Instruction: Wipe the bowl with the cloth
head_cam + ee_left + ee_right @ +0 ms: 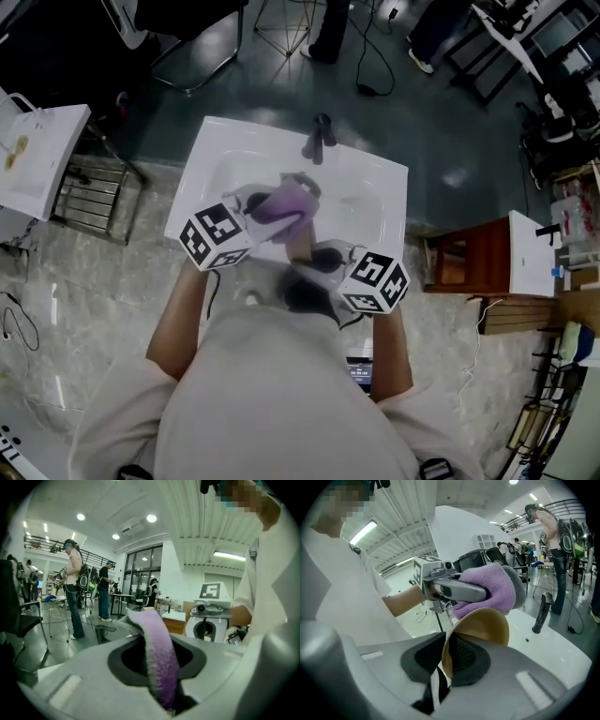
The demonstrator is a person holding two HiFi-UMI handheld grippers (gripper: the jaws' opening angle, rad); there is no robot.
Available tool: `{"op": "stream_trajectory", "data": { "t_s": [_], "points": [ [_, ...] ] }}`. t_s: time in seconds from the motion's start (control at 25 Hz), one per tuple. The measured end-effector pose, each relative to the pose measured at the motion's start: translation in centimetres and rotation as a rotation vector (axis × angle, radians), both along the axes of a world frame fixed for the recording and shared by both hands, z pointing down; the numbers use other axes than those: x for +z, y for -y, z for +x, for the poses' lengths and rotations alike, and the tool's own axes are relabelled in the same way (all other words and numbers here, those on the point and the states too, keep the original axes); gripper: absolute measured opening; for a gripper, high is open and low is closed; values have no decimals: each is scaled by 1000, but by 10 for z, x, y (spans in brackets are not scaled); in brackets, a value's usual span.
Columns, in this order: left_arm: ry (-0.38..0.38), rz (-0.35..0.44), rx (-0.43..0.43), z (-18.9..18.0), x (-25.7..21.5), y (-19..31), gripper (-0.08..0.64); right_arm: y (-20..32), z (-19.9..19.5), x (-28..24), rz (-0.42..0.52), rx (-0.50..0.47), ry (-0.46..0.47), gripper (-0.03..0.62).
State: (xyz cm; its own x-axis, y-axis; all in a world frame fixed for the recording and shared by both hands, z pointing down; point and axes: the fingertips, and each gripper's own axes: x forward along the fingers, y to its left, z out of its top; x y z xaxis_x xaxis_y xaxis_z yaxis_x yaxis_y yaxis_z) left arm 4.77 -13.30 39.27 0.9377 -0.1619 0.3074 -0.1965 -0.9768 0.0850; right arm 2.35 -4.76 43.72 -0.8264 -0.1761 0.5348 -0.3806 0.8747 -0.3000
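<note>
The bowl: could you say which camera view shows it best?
The right gripper view: the bowl sits large, its rim in the right claw. The head view blurs it under the cloth; the left gripper view misses it.

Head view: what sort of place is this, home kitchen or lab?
Probably a lab or recording hall, not a home: a white sink stands free on a bare floor with loose cables, and other people stand around nearby.

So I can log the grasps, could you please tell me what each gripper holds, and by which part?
The left gripper pinches the purple cloth by a bunched band of it; the right gripper grips the tan bowl by its rim.
</note>
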Motion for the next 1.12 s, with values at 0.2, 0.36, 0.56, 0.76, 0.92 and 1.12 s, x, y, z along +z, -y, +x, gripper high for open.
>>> {"op": "stream_trajectory", "data": {
  "t_s": [0.2, 0.36, 0.56, 0.76, 0.92, 1.12],
  "points": [
    [16, -38, 6, -1, 9, 0, 95, -14, -1, -6, 3, -28, 5, 28],
    [55, -65, 61, -4, 24, -7, 94, -29, -7, -5, 0, -106, 10, 32],
    [1, -200, 154, -9, 33, -23, 94, -48, -8, -11, -34, -202, 51, 38],
    [-72, -295, 152, -25, 42, -21, 92, -53, -17, -26, -49, -254, 145, 31],
    [-65, -318, 156, -29, 52, -24, 92, -51, -20, -43, -47, -290, 275, 27],
    [-191, -413, 86, -33, 51, -19, 91, -37, -15, -55, -34, -233, 369, 20]
  ]
}}
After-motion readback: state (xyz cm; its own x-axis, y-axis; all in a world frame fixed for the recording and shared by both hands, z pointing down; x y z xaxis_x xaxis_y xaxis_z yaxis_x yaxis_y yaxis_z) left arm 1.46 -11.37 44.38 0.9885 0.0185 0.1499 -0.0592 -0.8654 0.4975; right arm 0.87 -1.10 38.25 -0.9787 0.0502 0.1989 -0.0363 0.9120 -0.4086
